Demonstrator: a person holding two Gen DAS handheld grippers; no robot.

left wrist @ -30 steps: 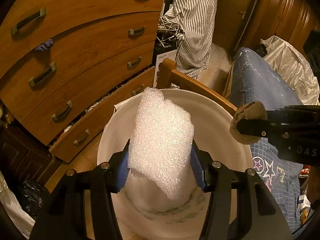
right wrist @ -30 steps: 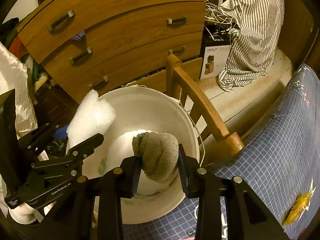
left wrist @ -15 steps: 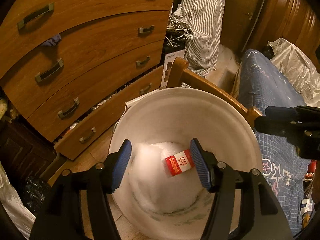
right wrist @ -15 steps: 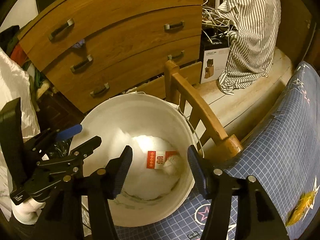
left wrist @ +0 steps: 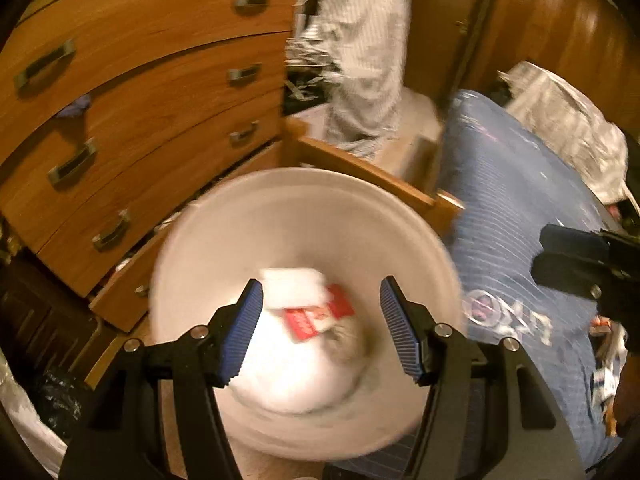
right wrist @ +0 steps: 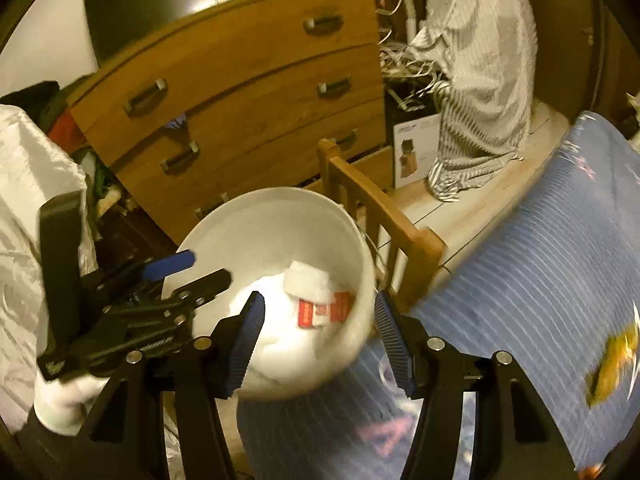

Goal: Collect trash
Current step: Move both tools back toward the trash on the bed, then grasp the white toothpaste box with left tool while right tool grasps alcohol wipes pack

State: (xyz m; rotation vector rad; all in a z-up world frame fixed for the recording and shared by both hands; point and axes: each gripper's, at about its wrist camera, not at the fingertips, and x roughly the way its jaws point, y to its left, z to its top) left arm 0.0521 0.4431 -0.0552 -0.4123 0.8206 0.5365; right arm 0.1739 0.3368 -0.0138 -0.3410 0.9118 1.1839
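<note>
Left wrist view: dresser at left; left gripper spread open, empty, above white bucket. Foam, red carton lying at bucket bottom. Right gripper likewise open, empty, over bucket's right rim.

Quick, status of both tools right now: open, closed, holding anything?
Left tool: open, holding nothing, above the white bucket.
Right tool: open, holding nothing, at the bucket's near rim.
</note>
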